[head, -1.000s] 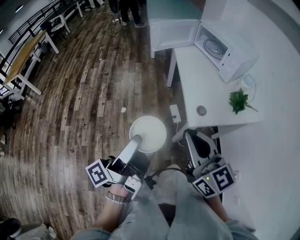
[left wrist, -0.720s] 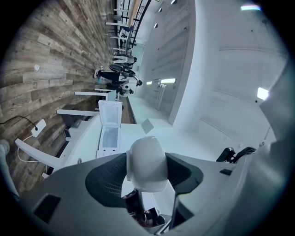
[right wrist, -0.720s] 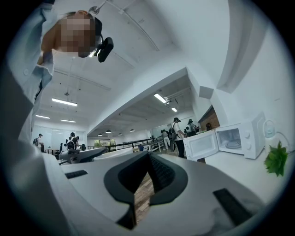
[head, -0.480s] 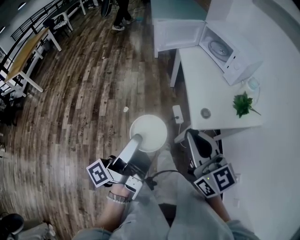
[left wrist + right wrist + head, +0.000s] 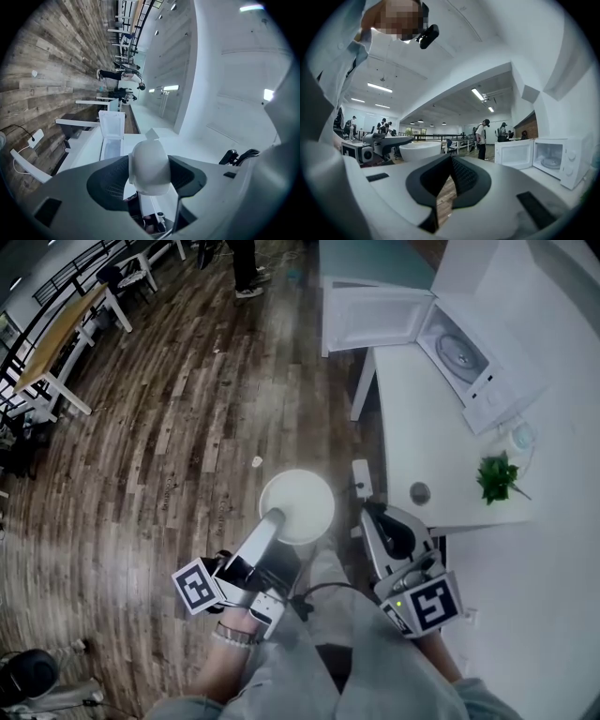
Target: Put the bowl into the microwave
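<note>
Gripping the rim of the white bowl (image 5: 298, 504), the left hand-held gripper (image 5: 273, 520) is holding it over the wooden floor (image 5: 187, 427) at the centre of the head view, its plain white inside facing up. The right hand-held gripper (image 5: 373, 519) is hovering just right of it, jaws pressed together. At upper right, the white microwave (image 5: 506, 352) is standing on the white bench (image 5: 412, 418), its door (image 5: 370, 320) hanging open, a glass turntable (image 5: 457, 351) lying inside.

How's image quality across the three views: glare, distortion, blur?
Head view: barrel distortion bends the floor planks; the bowl is blown out to flat white. Left gripper view: fisheye, black corners, scene rolled sideways, close bowl nearly featureless. Right gripper view: same vignette, microwave fairly sharp, lighting even.
</note>
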